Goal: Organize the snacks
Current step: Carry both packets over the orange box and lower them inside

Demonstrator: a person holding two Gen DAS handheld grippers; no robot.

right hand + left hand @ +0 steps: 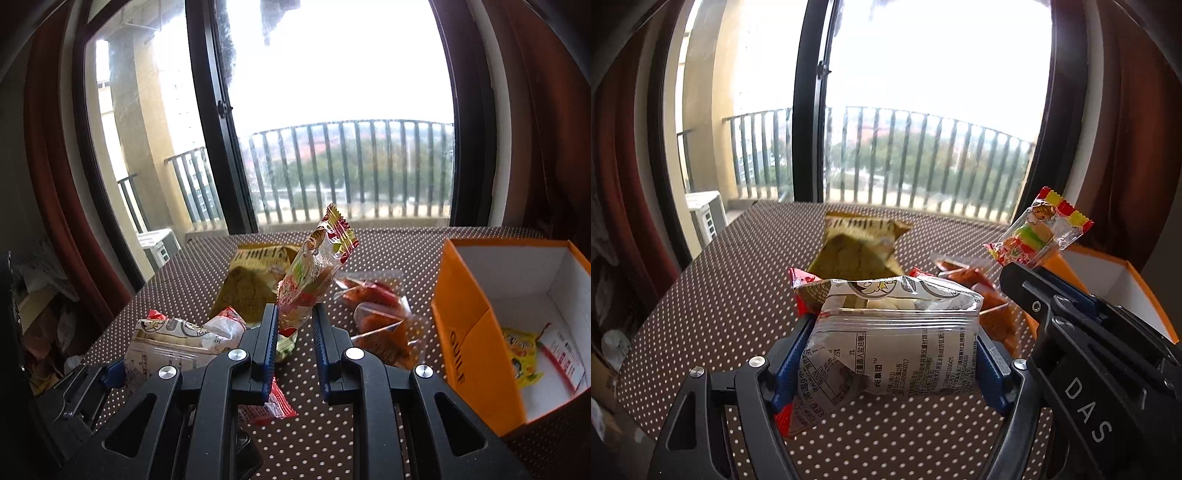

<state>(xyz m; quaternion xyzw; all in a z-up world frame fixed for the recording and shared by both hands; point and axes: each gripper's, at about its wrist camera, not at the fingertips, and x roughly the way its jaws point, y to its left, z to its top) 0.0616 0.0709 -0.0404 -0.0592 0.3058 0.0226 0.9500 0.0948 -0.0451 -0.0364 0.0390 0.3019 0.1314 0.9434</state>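
Snacks: the orange open-top cardboard box on the dotted brown desk holds two packets, several lie loose, so it's early. Left claw clamps the silver foil biscuit pack, long axis crosswise. Right claw, nearly closed, pinches the clear burger-gummy sachet, standing upright, tilted right.

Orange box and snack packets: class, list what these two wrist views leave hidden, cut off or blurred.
- Orange box: in the right wrist view its near wall hides part of the floor; only a yellow packet and a white packet show.
- Left wrist view: the silver snack bag covers much of the red packets behind.
- Olive-green packet: print blurred.
- Gummy candy packet: lower end hidden between the fingers.
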